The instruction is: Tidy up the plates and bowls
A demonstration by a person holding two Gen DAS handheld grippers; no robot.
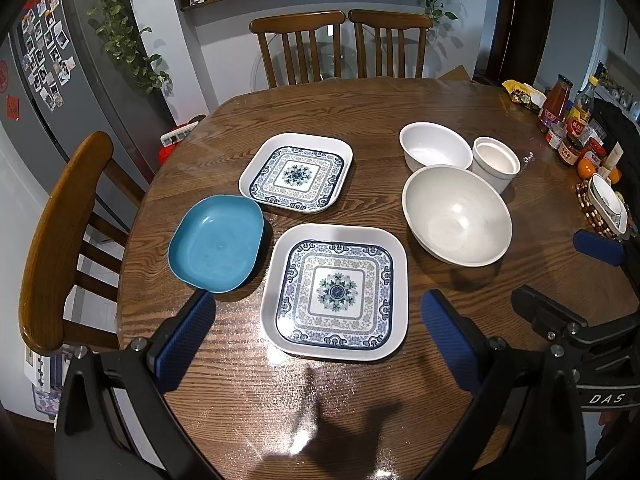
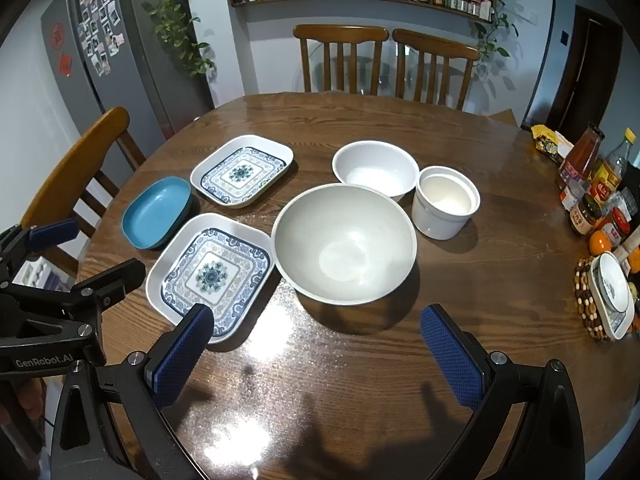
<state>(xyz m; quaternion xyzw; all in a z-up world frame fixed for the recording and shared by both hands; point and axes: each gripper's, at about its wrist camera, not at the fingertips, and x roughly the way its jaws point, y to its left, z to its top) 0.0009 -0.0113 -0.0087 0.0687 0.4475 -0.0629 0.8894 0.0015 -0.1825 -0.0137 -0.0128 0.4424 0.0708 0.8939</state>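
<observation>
Two square plates with blue flower patterns lie flat on the brown wooden table point(image 1: 400, 112). The near patterned plate point(image 1: 335, 291) sits right in front of the left gripper point(image 1: 316, 328), between its two blue fingers, but nothing touches it. The far patterned plate point(image 1: 296, 173) lies behind it, a little to the left. A blue dish point(image 1: 216, 244) sits just beside both plates on the left, close to the tip of the left gripper's left finger.

On the right side are three white things. The big white bowl point(image 2: 344, 244) sits just ahead of the right gripper point(image 2: 316, 340), near the middle of its wide gap. Its rim is very close to the near patterned plate; I cannot tell if they touch. Behind it sits a smaller white bowl point(image 2: 375, 169), and a white cup point(image 2: 446, 202) stands upright just beside that bowl.

Both grippers are spread wide and hold nothing. They hang over the near edge of the table, side by side.

Jars and bottles point(image 2: 592, 184) stand at the right edge of the table. Wooden chairs point(image 1: 340, 46) stand around it.
</observation>
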